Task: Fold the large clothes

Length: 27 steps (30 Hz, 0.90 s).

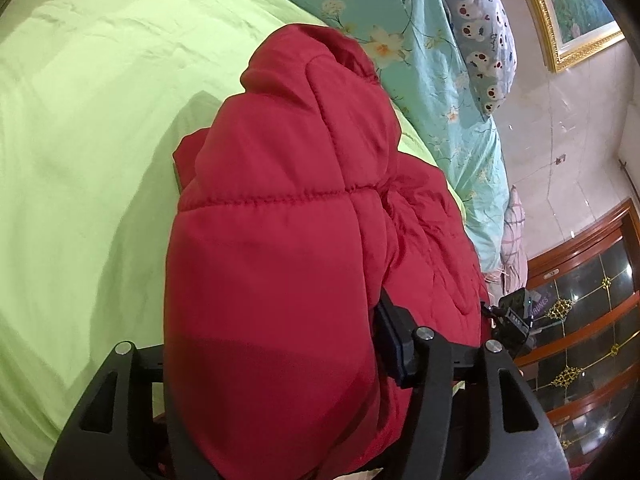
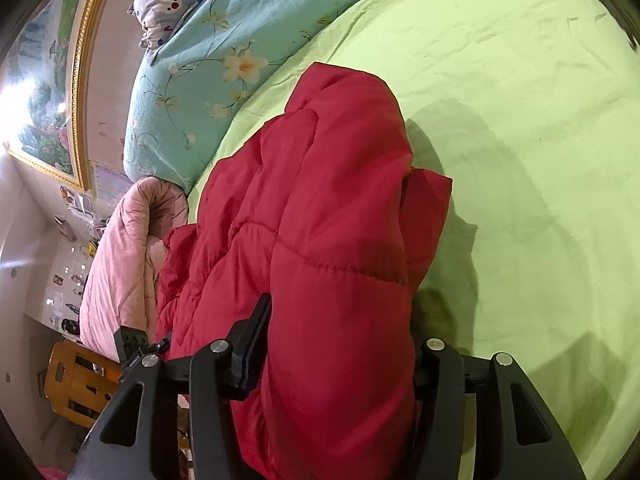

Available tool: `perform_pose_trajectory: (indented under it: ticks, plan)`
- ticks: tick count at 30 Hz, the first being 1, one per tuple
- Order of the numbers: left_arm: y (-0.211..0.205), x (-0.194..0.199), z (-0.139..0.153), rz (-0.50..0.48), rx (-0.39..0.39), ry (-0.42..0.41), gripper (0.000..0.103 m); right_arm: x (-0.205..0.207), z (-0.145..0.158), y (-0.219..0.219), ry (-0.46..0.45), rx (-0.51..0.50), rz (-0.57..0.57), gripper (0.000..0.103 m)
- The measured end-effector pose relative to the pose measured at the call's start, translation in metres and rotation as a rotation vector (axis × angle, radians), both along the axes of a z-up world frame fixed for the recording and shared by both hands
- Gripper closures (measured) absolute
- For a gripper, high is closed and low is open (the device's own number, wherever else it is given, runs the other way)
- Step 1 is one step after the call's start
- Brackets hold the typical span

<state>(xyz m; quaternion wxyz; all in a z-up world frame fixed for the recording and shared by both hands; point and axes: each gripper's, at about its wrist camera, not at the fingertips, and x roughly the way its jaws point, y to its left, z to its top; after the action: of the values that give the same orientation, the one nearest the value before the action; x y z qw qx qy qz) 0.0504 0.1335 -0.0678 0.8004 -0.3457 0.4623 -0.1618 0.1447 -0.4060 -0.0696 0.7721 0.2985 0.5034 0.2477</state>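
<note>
Nearest each camera, a thick fold of the red quilted jacket (image 1: 288, 240) fills the space between the jaws. In the left wrist view the left gripper (image 1: 276, 364) has the padded cloth bulging between its fingers; the inner pad is seen against the fabric on one side, while the other finger is hidden behind the bulge. The right gripper (image 2: 340, 360) stands the same way, one finger laid along the jacket's flank and the other buried under it. Whether either pair of pads presses on the cloth or merely stands around it cannot be told from these views; the jaws are at a middling width with the jacket between them.

Beyond the grippers the jacket lies as a bunched, doubled mound on the green sheet (image 1: 88, 128) of the bed, its far end rounded over and a flatter red layer poking out beneath it. It sits toward the edge of the sheet that meets the floral quilt (image 2: 188, 80), with the open green expanse on its other side.

Farther off are a patterned pillow (image 1: 480, 36), a pink blanket (image 2: 124, 248) and a gold-framed picture (image 2: 44, 100) on the wall.

The step in hand looks like laying down a fold just brought over. Next, I judge, both grippers must come clear of the padding without dragging it, then flatten or fold the mound again.
</note>
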Motion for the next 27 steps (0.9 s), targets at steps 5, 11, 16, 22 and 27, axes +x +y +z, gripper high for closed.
perform_pose_trajectory:
  ticks: [5,11,16,22,27]
  plan:
    - [-0.001,0.004,-0.004,0.02,0.011,0.017,0.035,-0.003,-0.006,-0.002,0.003,0.005,-0.02,0.046]
    - [0.0,-0.003,0.002,0.033,0.063,0.031,0.027,-0.006,-0.004,-0.001,0.014,-0.012,-0.041,0.035]
    - [0.01,-0.012,0.009,0.015,0.095,0.052,0.02,-0.013,0.005,-0.002,-0.001,-0.064,-0.043,0.029]
    - [0.026,-0.027,0.017,0.047,0.173,0.061,0.017,-0.019,0.018,-0.006,-0.023,-0.093,-0.061,0.015]
    - [0.047,-0.046,0.025,0.137,0.18,0.044,0.017,-0.032,0.035,-0.011,-0.066,-0.107,-0.09,0.015]
